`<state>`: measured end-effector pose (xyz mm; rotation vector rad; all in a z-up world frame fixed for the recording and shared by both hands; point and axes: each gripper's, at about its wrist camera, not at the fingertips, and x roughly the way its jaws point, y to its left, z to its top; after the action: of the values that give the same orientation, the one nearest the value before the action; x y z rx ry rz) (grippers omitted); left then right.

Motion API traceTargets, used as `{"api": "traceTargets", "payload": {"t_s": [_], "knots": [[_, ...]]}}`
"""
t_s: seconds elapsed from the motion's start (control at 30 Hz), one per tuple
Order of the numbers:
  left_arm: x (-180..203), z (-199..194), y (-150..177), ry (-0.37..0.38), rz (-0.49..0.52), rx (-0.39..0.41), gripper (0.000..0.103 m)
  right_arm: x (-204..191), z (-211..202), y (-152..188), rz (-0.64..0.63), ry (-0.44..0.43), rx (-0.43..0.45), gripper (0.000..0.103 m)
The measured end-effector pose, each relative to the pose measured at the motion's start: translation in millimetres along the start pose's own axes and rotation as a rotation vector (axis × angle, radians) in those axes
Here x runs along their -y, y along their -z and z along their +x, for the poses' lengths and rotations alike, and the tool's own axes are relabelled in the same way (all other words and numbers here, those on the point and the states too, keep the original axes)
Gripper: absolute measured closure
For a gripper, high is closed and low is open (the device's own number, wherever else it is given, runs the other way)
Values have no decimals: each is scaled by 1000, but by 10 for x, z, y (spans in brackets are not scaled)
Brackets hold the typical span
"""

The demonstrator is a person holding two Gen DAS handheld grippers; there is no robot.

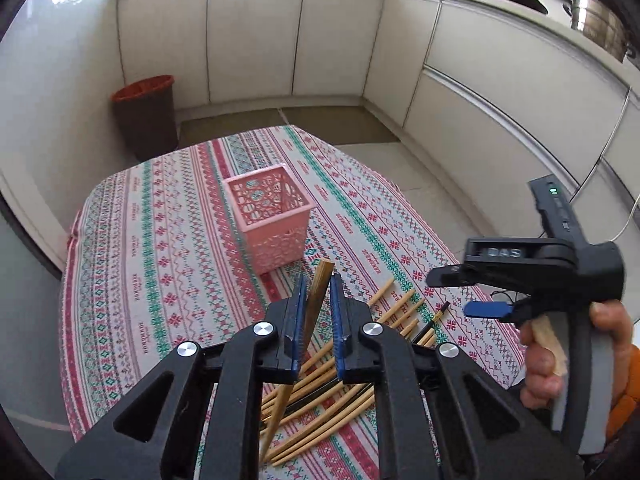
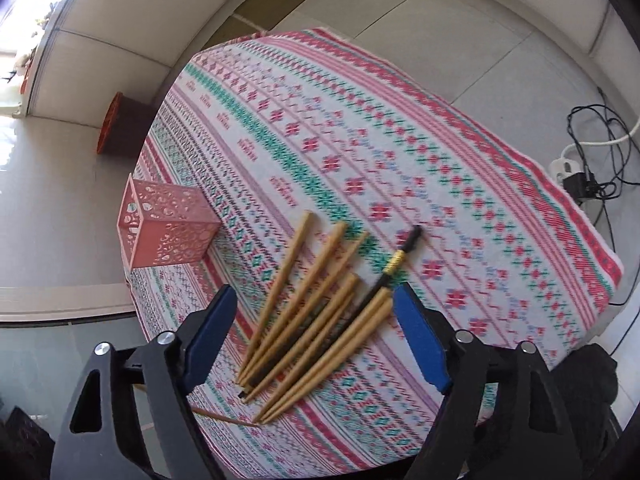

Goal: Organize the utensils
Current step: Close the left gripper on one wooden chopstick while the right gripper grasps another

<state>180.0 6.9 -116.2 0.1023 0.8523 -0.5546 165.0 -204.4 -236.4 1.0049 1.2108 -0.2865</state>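
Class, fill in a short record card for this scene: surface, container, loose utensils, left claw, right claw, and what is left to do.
surface: table under a patterned tablecloth
container: pink basket, upright, nothing visible inside it
loose utensils: wooden chopsticks fanned on the cloth, one black chopstick among them
left claw: shut on a single wooden chopstick, lifted clear of the pile
right claw: open, over the pile, nothing gripped
left to do: held chopstick not yet in the basket; the pile remains on the cloth

bin (image 1: 146, 116) by cabinets (image 1: 256, 36) | steel pot (image 1: 600, 24) on counter | power strip (image 2: 566, 168) on floor
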Motion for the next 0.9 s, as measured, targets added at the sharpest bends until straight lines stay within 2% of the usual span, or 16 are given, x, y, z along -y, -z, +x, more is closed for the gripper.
{"api": "traceTargets", "payload": {"t_s": [0.07,0.17,0.3,0.43,0.53,0.63,0.7,0.8,0.9], "knots": [[-142,-154,0,3,-29,29,95,-153,204,-51,8,35,-30,49],[-317,-333,13,13,-65,72,96,-263,444,-126,42,116,-33,59],[-515,-479,-3,41,-111,95,96,-529,635,-177,28,200,0,63],[-672,-564,16,63,-139,117,96,-633,778,-185,27,356,11,66],[-716,-641,14,72,-148,132,96,-699,972,-185,34,399,-8,66],[-764,-700,32,64,-161,140,96,-893,1085,-190,-7,469,30,69],[-816,-732,36,54,-177,146,96,-962,1105,-194,-1,472,57,90],[-872,-744,47,48,-193,147,96,-954,1094,-213,32,427,80,92],[-855,-766,49,44,-188,146,96,-780,940,-214,67,309,86,94]]}}
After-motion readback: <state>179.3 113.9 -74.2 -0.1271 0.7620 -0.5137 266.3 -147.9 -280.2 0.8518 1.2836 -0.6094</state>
